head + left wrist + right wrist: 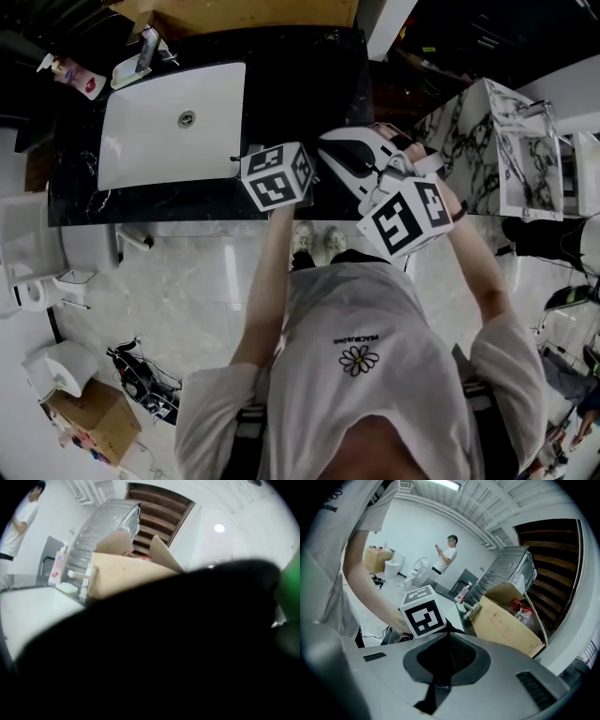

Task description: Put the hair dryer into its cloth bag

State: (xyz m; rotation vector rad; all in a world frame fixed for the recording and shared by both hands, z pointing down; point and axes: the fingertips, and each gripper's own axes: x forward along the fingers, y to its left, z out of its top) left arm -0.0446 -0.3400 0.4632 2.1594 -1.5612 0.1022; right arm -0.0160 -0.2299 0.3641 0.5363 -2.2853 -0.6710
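Right gripper (440, 681) clenched on the black cloth bag (461, 656). Blackness fills the left gripper (277, 175) view, so its jaws are unreadable and the hair dryer is undiscernible. Beyond: black veined stone counter (309, 84), white rectangular sink (141, 141), open brown cardboard box (506, 620), standing person (447, 555).

Glossy white sink (141, 141) in polished black counter (309, 75).

Both arms stretched forward, right gripper (339, 152) jaws clamped on dark cloth (449, 630), left gripper (273, 174) jaws obscured.
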